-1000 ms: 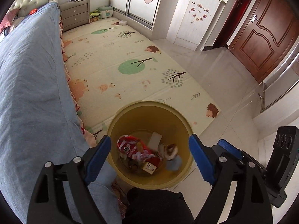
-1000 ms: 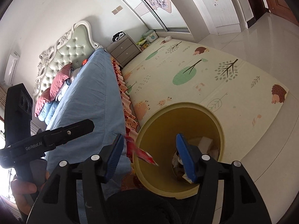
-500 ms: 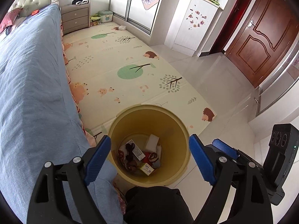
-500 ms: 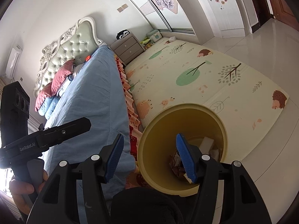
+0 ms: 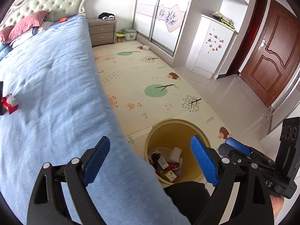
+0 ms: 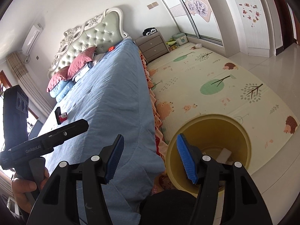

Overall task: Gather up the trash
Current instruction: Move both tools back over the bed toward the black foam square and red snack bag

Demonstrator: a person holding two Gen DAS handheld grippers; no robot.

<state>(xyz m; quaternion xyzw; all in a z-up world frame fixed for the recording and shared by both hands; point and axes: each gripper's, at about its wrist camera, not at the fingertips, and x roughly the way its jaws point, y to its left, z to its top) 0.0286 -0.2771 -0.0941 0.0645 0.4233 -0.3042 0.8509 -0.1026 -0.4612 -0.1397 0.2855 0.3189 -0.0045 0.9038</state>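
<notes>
Two grippers hang with their blue pads spread apart and nothing between them. Far to the left on the blue bedspread [image 5: 56, 86] lies a small red wrapper [image 5: 10, 104], with a dark flat item touching it on its left; both rest well away from the bed's edge. The left gripper [image 5: 151, 161] hovers over the corner of the bed, its right pad above the yellow bin [image 5: 187, 129]. That bin stands on the printed play mat [image 5: 150, 78], just beside the bed, and holds crumpled wrappers, a white block and a small yellow box. The right gripper [image 6: 150, 158] straddles the bed's edge and the bin's rim, jaws wide.
</notes>
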